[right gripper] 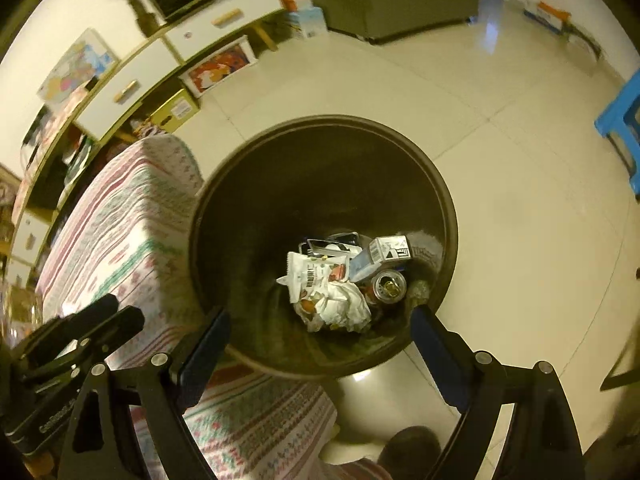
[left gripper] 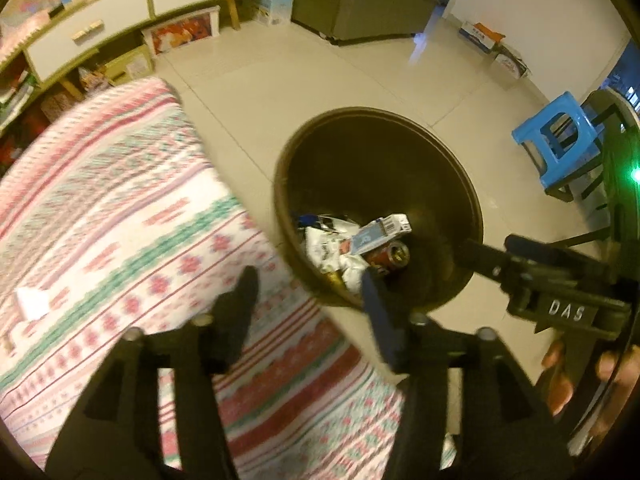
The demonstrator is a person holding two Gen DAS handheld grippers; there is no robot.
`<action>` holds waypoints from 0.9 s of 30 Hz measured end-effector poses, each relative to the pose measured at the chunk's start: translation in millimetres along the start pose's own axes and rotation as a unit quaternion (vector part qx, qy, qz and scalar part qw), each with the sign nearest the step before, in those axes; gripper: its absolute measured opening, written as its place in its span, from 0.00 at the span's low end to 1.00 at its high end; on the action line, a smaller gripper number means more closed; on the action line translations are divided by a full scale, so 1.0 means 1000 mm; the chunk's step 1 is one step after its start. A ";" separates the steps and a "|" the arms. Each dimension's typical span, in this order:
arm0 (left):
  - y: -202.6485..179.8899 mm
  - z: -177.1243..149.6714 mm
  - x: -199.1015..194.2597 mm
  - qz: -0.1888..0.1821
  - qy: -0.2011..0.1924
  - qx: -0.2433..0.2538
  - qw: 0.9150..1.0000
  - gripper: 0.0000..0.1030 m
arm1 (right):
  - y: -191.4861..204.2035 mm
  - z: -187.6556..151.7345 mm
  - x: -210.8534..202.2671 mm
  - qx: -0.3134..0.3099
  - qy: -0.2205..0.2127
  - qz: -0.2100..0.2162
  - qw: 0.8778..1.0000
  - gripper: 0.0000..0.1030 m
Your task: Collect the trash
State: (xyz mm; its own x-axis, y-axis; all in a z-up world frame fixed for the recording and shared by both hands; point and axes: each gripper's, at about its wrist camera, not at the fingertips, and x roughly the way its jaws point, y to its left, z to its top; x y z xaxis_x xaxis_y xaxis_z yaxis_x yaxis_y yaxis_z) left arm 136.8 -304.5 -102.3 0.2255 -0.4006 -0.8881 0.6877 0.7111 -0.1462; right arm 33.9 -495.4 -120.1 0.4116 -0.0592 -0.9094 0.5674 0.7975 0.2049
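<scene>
Brown plastic makes up the round trash bin (right gripper: pixel 320 128), which is seen from above in both views. It stands on the pale tiled floor (right gripper: pixel 520 240), just beside a table covered with a pink, green and white patterned cloth (left gripper: pixel 120 200).

Trash is piled at the bottom of the bin — a crumpled white snack bag (right gripper: pixel 320 280), a red drink can (right gripper: pixel 386 286) lying with its open top showing, and a small white and blue carton (right gripper: pixel 384 254) resting partly on the can. Some dark wrappers are seen behind them, too blurred to be told apart.

The left gripper (left gripper: pixel 310 292) is held above the edge of the cloth and the near rim of the bin. Its fingers are spread apart and nothing is held between them. The right gripper (right gripper: pixel 320 332) is held over the near side of the bin, its fingers spread wide, with nothing pinched — only the bin is seen through the gap.

A small white piece of paper (left gripper: pixel 32 302) is left lying on the cloth, well apart from the bin. A blue plastic stool (left gripper: pixel 560 140) is seen on the floor beyond the bin, and a low white cabinet with drawers (left gripper: pixel 120 12) stands along the wall.
</scene>
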 end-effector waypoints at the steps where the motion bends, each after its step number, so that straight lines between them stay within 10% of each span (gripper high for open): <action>1: 0.003 -0.004 -0.010 0.005 -0.008 -0.001 1.000 0.69 | 0.004 -0.003 -0.008 -0.003 -0.004 -0.003 1.000 0.89; 8: 0.018 -0.037 -0.066 0.033 -0.043 -0.010 0.999 0.99 | 0.043 -0.021 -0.064 -0.054 -0.055 -0.029 0.997 0.94; 27: 0.044 -0.098 -0.163 0.055 -0.184 -0.030 0.981 1.00 | 0.106 -0.098 -0.160 -0.099 -0.212 -0.028 0.972 0.99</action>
State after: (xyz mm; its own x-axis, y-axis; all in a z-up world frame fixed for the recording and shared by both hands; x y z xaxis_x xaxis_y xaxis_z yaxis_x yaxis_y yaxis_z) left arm 63.3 -151.4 -6.9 0.5377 -0.4933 -0.6837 0.6062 0.7898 -0.0931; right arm -41.8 -342.7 11.2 0.6653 -0.3136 -0.6775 0.4657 0.8836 0.0483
